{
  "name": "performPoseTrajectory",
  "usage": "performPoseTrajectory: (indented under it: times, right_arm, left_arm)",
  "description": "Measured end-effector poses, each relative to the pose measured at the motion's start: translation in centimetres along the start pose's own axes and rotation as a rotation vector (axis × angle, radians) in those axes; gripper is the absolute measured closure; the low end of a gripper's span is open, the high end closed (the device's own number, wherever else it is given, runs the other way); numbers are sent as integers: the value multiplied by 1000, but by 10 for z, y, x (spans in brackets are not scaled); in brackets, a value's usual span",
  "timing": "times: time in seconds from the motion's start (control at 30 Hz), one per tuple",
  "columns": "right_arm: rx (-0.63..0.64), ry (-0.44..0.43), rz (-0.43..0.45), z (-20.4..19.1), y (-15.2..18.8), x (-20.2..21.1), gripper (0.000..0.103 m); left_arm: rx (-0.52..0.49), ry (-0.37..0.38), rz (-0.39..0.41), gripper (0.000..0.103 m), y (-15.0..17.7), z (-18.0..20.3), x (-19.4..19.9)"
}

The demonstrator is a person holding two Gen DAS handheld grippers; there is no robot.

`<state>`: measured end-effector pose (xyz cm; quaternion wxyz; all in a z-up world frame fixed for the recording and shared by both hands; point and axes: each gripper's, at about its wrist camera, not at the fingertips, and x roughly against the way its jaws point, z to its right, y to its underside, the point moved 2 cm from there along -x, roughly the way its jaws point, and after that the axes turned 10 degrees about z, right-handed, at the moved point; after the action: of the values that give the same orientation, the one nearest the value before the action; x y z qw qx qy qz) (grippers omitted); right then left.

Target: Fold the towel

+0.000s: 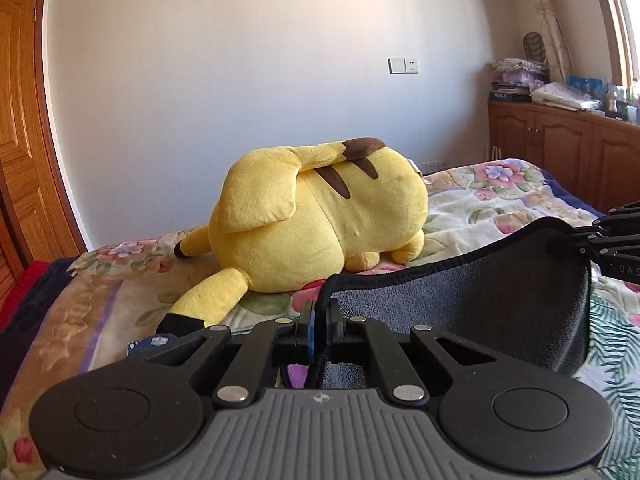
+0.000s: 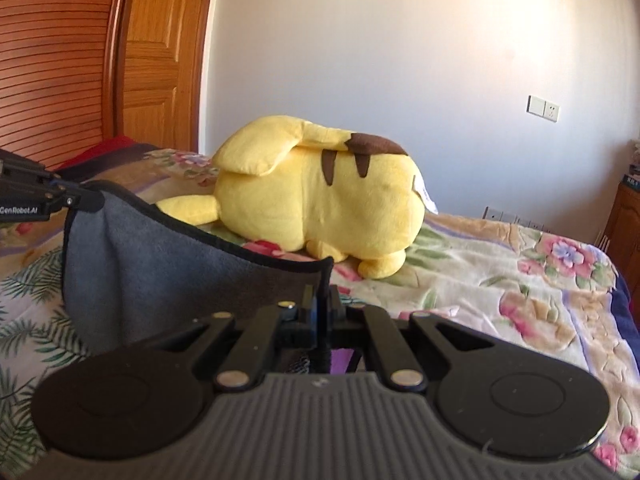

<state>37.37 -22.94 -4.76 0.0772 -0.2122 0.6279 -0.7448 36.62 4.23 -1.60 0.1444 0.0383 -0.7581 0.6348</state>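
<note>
A dark grey towel (image 1: 500, 296) with a black hem hangs lifted above the bed, stretched between my two grippers. My left gripper (image 1: 319, 312) is shut on one top corner. My right gripper (image 2: 321, 300) is shut on the other top corner of the towel (image 2: 160, 272). In the left wrist view the right gripper (image 1: 560, 246) shows at the right edge, clamped on the hem. In the right wrist view the left gripper (image 2: 86, 199) shows at the left edge, clamped on the hem. The towel's top edge sags between them.
A large yellow plush toy (image 1: 320, 212) lies on the floral bedspread (image 1: 480, 204) just beyond the towel; it also shows in the right wrist view (image 2: 320, 200). A wooden door (image 1: 20, 120) stands left, a wooden cabinet (image 1: 560, 144) with piled items right, a white wall behind.
</note>
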Motion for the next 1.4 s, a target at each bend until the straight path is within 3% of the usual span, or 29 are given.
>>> performPoseTrajectory:
  times: [0.4, 0.87, 1.23, 1.27, 1.33, 1.37, 1.4]
  right_arm:
    - [21, 51, 13, 8, 14, -33, 98]
    - [-22, 67, -83, 14, 69, -72, 98]
    - [-10, 73, -99, 15, 86, -84, 97]
    - [-13, 75, -99, 15, 85, -83, 94]
    - [-18, 79, -103, 17, 85, -81, 73]
    - [-22, 77, -103, 18, 84, -79, 56]
    - [-26, 75, -98, 18, 82, -76, 50]
  left_arm:
    - [-28, -45, 12, 103, 5, 2, -46]
    - [-23, -64, -71, 103, 58, 2, -89]
    - [-24, -85, -102, 100, 70, 9, -103]
    - [-21, -83, -106, 87, 70, 10, -103]
    - [-13, -75, -103, 77, 71, 10, -99]
    - [-9, -68, -105, 75, 70, 11, -97]
    - [-4, -61, -110, 74, 70, 12, -94]
